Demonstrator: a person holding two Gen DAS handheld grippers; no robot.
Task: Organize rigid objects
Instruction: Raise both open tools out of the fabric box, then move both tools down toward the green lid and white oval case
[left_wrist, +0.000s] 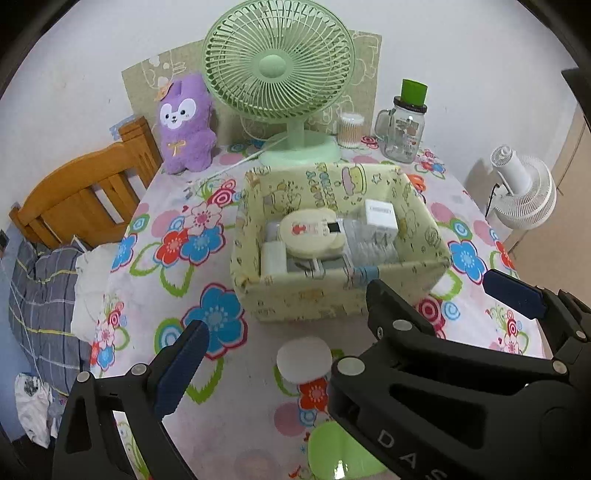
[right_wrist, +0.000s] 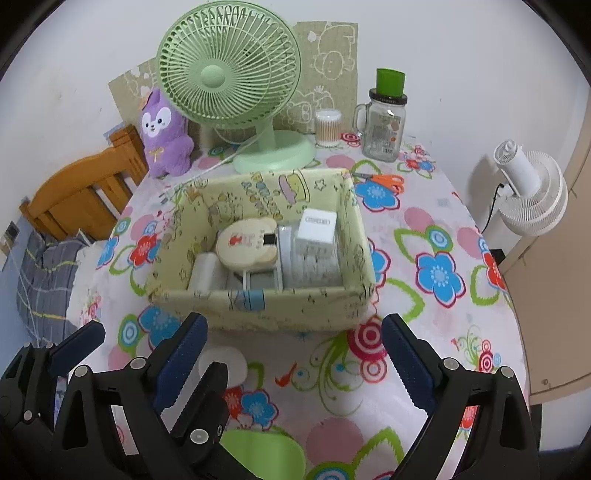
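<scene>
Green lid (right_wrist: 258, 452) nearest; white disc (left_wrist: 304, 359) beside it; both grippers (right_wrist: 295, 345) (left_wrist: 284, 325) released, empty; filled fabric box (right_wrist: 354, 229) beyond.

2 fans (right_wrist: 226, 79), 1 basket (right_wrist: 258, 301), 1 plush (right_wrist: 164, 138)

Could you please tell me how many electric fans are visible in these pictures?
2. The green desk fan stands on the table behind the fabric box, beside the purple plush. The white fan stands off the table, at right.
</scene>
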